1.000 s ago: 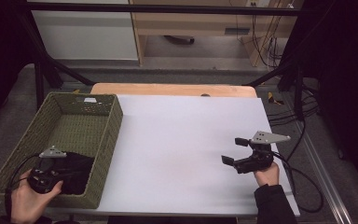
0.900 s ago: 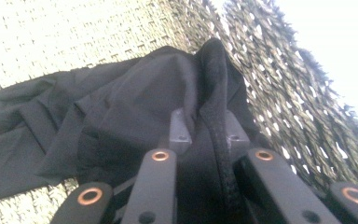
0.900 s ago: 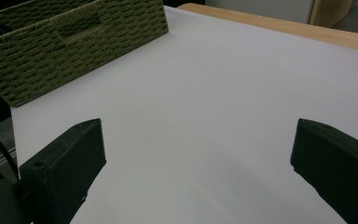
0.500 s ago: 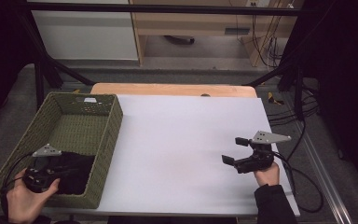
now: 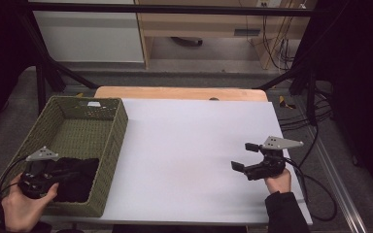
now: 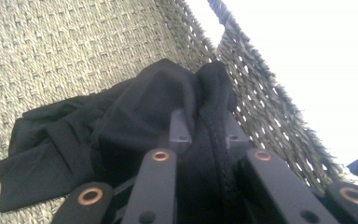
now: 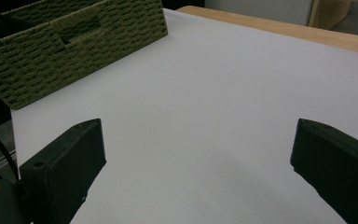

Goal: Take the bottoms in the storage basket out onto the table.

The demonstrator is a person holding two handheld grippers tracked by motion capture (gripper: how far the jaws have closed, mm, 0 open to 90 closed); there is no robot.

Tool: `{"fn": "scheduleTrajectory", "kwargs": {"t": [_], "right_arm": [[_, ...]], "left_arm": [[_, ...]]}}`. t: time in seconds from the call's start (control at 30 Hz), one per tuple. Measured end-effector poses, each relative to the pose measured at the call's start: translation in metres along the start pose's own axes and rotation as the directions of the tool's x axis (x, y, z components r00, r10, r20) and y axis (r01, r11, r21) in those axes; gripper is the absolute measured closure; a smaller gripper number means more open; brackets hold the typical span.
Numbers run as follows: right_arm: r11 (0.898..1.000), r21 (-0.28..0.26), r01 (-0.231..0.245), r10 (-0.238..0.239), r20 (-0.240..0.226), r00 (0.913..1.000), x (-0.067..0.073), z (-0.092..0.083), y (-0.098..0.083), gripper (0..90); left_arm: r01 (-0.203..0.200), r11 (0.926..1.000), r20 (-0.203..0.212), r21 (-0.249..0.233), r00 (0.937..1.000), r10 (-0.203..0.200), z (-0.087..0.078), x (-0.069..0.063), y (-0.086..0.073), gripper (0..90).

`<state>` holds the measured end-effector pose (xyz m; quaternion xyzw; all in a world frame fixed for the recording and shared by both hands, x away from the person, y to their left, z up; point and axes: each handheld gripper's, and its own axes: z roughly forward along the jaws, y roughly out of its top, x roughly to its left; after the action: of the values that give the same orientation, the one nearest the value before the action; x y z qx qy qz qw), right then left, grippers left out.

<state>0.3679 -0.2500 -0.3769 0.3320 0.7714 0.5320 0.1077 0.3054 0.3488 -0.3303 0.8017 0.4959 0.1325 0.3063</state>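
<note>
Lower left of the frame: the left tongs [image 5: 60, 174] pinch a black cloth [image 6: 121, 135] inside the basket [image 5: 111, 145], apparently mid-pickup; lifting comes next. The right tongs [image 5: 245, 156] gape empty over the counter [image 5: 189, 145].

We see a white tabletop [image 5: 194, 145] filling the middle of the high view, with a strip of pale wood [image 5: 179, 93] showing along its far edge. Beyond it, at the top centre of the frame, stands light wooden furniture [image 5: 199, 24] with an open space beneath, and to its left a white cabinet panel [image 5: 87, 29]. A grey floor [image 5: 213, 65] runs between these and the table. Black frame bars [image 5: 48, 73] slant down at the upper left, and another crosses the very top. At the upper right we find loose cables [image 5: 277, 43] hanging against deep shadow. The light falls brightest on the tabletop; both side edges of the frame stay dark.
</note>
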Motion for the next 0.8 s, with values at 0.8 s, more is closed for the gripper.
{"fn": "scheduleTrajectory", "kwargs": {"t": [0.8], "right_arm": [[1.000, 0.013, 0.003, -0.003, 0.006, 1.0000, 0.000, 0.002, -0.001, 3.7]], "left_arm": [[-0.016, 0.9988, 0.003, -0.047, 0.9999, 0.016, -0.018, 0.004, 0.012, 79.7]]}}
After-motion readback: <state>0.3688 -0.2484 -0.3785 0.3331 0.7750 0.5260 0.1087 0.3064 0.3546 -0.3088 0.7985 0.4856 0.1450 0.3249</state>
